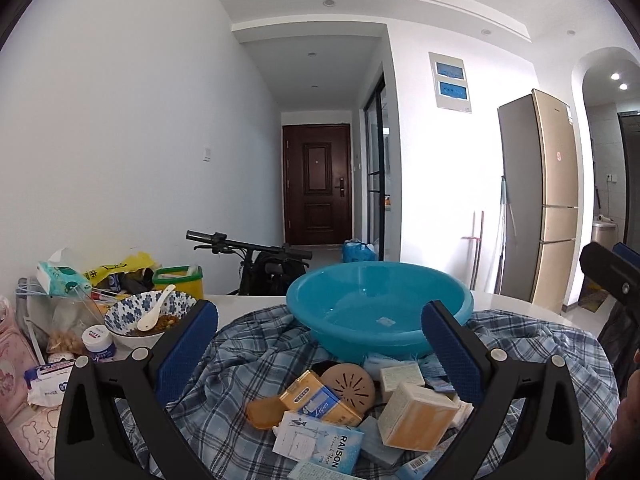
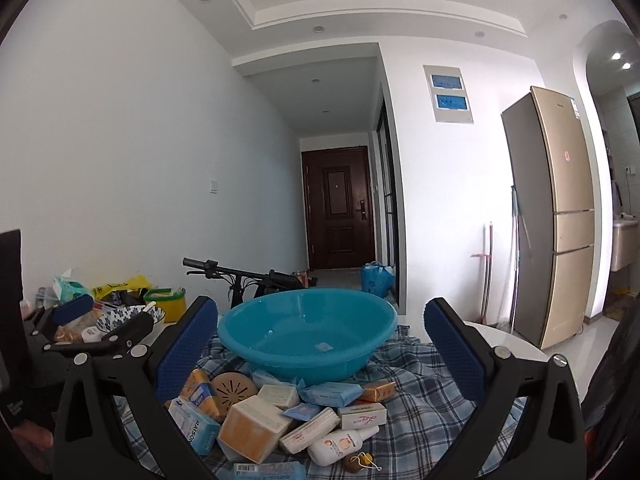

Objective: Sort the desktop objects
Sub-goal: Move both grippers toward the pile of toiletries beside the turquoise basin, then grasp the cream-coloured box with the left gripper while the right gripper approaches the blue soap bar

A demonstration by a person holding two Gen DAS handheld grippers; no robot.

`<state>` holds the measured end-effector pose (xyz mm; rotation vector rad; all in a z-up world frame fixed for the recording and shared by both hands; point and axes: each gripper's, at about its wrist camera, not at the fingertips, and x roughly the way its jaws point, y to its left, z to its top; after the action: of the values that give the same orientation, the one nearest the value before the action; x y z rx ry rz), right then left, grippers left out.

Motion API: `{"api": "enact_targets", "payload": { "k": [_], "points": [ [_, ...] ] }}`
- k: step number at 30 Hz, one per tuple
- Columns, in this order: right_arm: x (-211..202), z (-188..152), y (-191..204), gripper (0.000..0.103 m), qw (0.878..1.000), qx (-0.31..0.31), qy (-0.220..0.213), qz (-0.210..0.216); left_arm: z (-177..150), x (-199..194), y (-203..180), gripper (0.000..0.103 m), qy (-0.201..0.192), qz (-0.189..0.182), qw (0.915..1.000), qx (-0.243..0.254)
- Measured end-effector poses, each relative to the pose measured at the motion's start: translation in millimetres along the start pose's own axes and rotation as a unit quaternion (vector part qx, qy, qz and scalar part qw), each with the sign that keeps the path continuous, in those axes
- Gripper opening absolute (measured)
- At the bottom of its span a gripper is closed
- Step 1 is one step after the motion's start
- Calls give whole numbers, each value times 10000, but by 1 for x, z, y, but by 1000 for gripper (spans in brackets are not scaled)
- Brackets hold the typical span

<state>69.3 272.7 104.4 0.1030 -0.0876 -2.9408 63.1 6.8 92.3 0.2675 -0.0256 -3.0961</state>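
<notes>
Left wrist view shows your left gripper (image 1: 320, 352) spread wide, right gripper (image 2: 320, 352) likewise, both empty; pile of boxes (image 2: 280, 420) sits before the blue basin (image 2: 308, 332); looks like nothing's sorted yet; pick one box next, probably.

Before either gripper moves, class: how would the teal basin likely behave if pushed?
The basin looks like empty thin plastic, so probably light. It sits on the rumpled plaid cloth, so pushing may bunch the fabric. Its rounded sides and narrower base suggest it could rock or tip.
</notes>
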Motion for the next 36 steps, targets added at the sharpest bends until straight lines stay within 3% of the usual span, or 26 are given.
{"api": "enact_targets", "payload": {
  "k": [5,13,18,23,26,32,36],
  "points": [
    [-1,1,-4,103,9996,-20,20,-275,1,3,-4,103,182,-424,9988,-132],
    [1,-4,-6,103,9995,3,253,-209,-4,13,-2,103,505,-472,9974,-210],
    [16,-16,-7,103,9964,24,779,-321,-15,20,-2,103,695,-418,9966,-168],
    [35,-34,-13,103,9892,249,1429,-222,-33,38,-7,103,1245,-442,9910,-223],
    [38,-46,-10,103,9864,211,1614,-207,-44,46,-9,103,1508,-465,9873,-171],
    [43,-64,-8,103,9804,238,1955,-82,-58,48,-21,103,1644,-542,9847,175],
    [47,-72,-10,103,9761,321,2150,-15,-65,45,-21,103,1813,-642,9813,86]
  ]
}}
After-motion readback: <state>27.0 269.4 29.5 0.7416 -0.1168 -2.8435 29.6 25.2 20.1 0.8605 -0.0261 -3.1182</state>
